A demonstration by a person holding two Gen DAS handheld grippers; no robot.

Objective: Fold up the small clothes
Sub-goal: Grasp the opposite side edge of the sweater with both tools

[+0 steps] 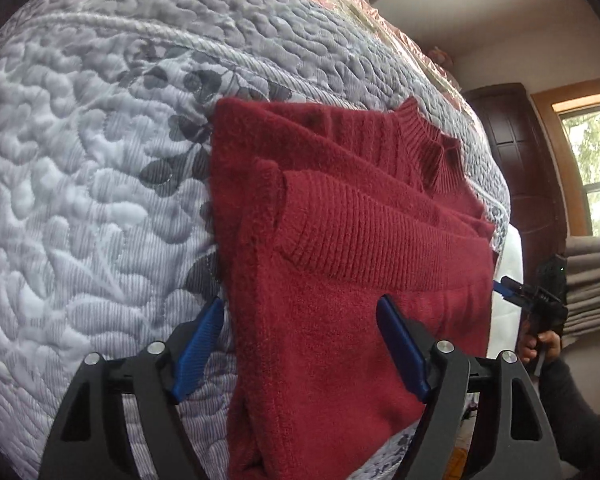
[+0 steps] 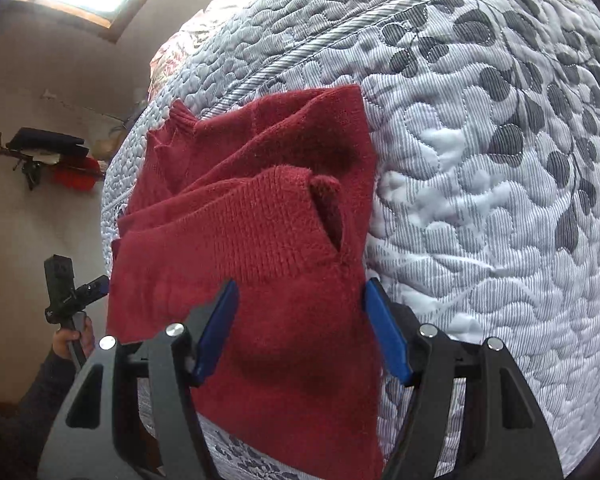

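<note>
Left tongs (image 1: 300, 344) & right tongs (image 2: 298, 330) both spread wide, gripping nothing, poised just over a partly folded red knit sweater (image 1: 340, 240) lying on a grey leaf-print quilted bed (image 1: 80, 180), collar toward far edge.

A grey leaf-patterned quilt (image 1: 100, 200) is filling most of both views. Daylight is coming through a wood-framed window (image 1: 592, 148) at right, beside a dark wooden door (image 1: 516, 140). Pale walls (image 2: 28, 208) are showing at left.

You were working in a home bedroom. A quilted bedspread (image 1: 100, 160) covered the bed, beside a dark wooden wardrobe (image 1: 516, 128), a window (image 1: 596, 148) and a wall-mounted coat hook (image 2: 28, 160).
</note>
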